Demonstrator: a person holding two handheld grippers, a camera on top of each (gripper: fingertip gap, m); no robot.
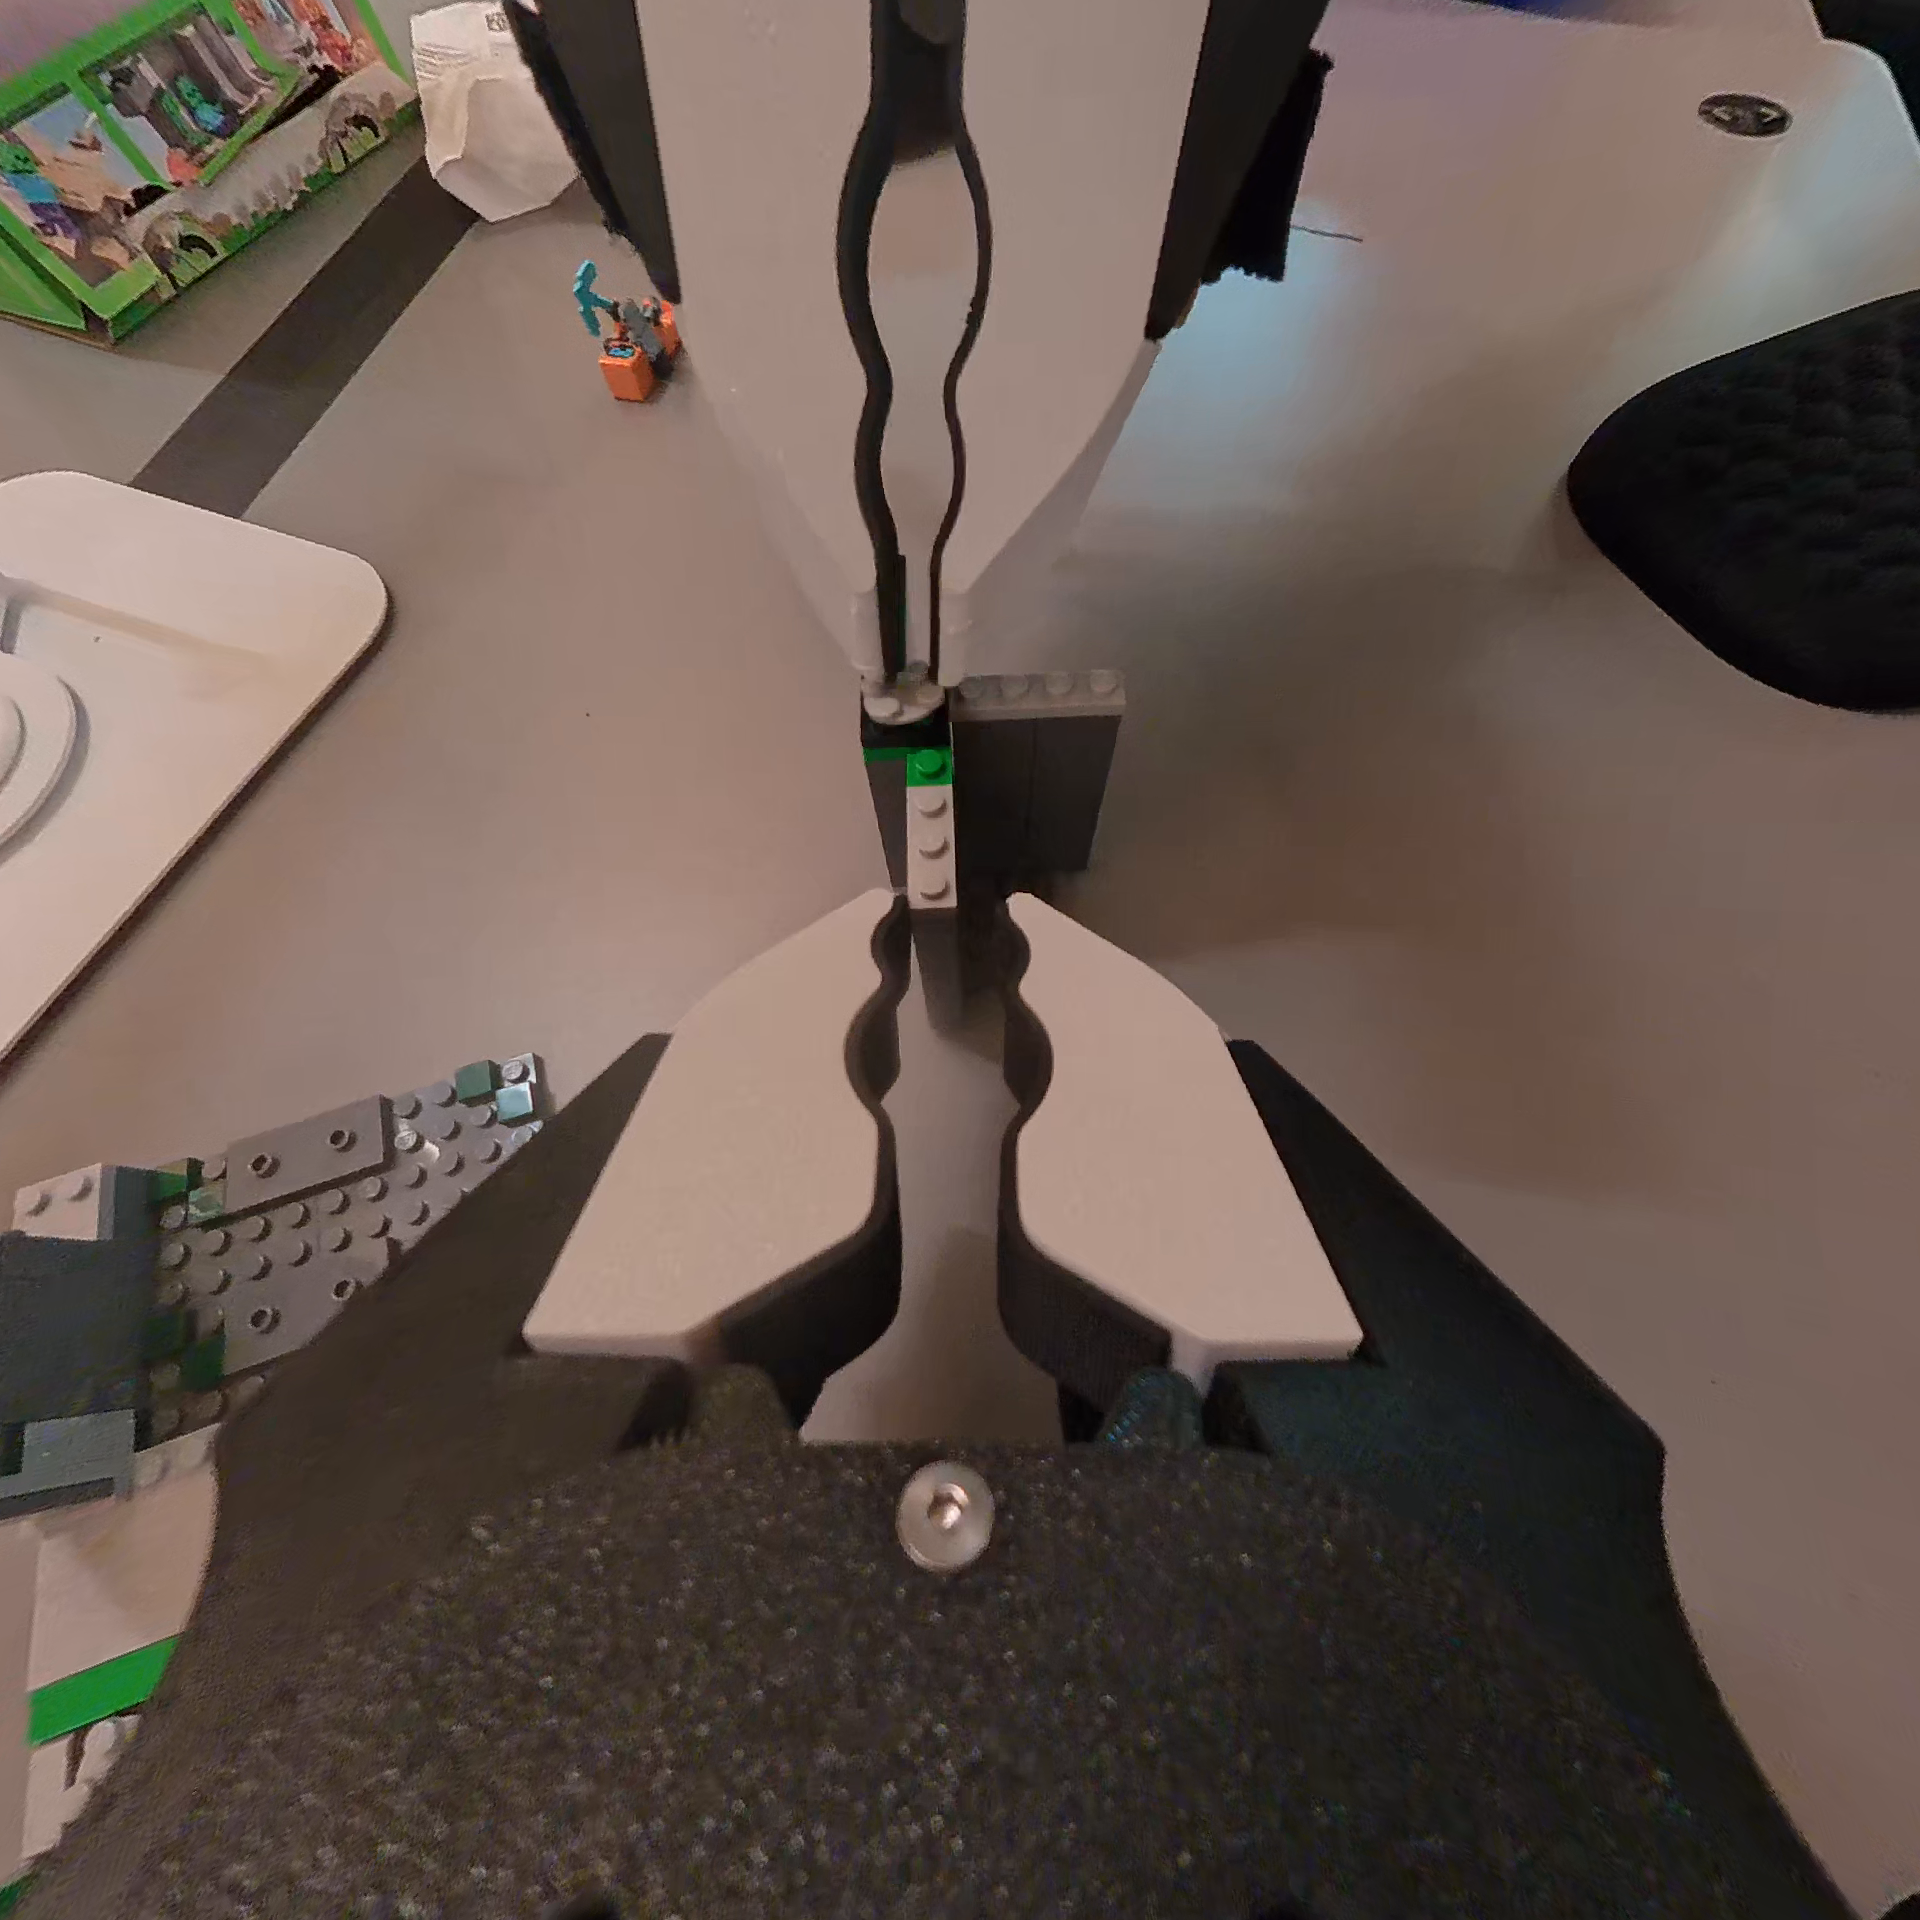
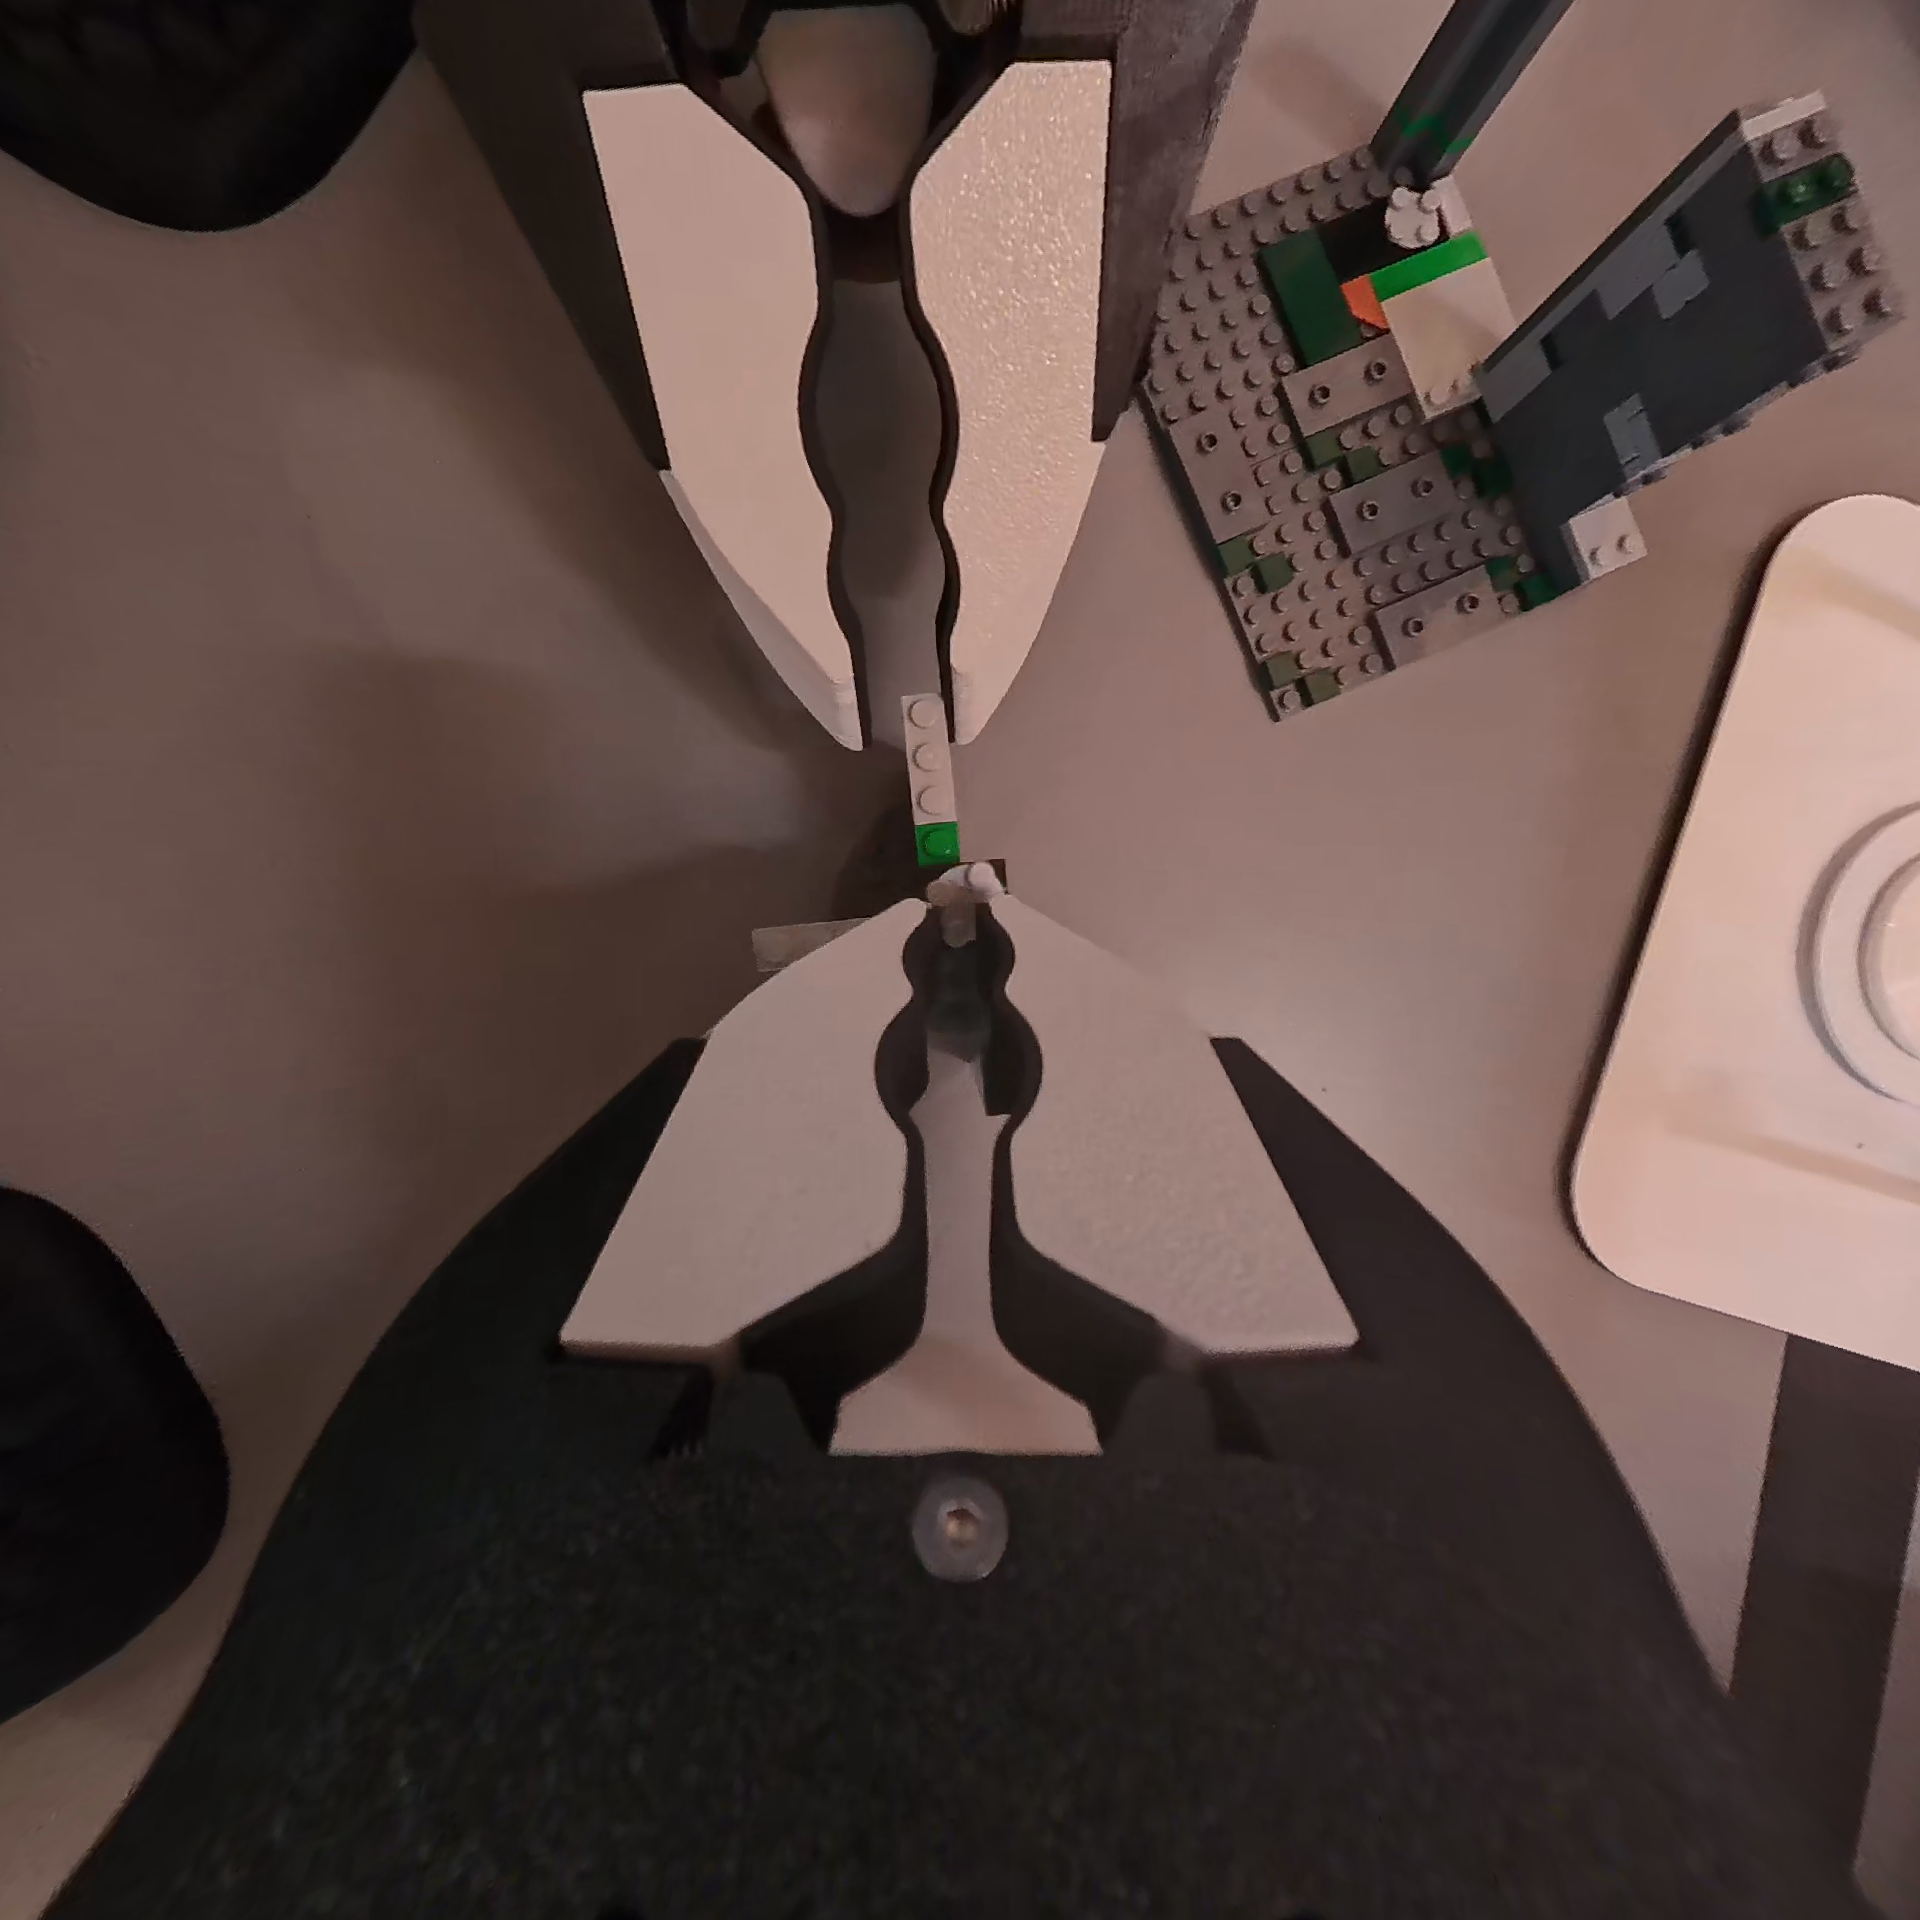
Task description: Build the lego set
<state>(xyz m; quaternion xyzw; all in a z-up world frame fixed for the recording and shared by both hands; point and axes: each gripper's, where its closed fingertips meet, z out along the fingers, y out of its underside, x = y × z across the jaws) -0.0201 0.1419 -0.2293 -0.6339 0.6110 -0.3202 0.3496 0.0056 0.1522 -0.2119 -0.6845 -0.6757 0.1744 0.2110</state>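
A small wall assembly [image 1: 932, 831] stands on the grey table: dark bricks topped by a light grey strip and a green stud, with a wider dark section [image 1: 1039, 774] joined on its right. It also shows in the right wrist view [image 2: 928, 769]. My left gripper [image 1: 954, 906] is closed around the near end of the assembly. My right gripper [image 2: 963, 906] faces it from the far side, also seen in the left wrist view [image 1: 914, 665]. It is shut on a small round light grey piece [image 2: 961, 886] at the assembly's top, beside the green stud [image 1: 902, 704].
The main build on a grey studded baseplate [image 2: 1340, 488] lies to the side, also in the left wrist view [image 1: 312, 1195]. A white tray [image 2: 1766, 935], the set's green box [image 1: 156, 156], a white bag [image 1: 488, 114], a minifigure [image 1: 629, 332] and a black pad [image 1: 1766, 499] surround the work area. Left tips to right tips: about 4 centimetres.
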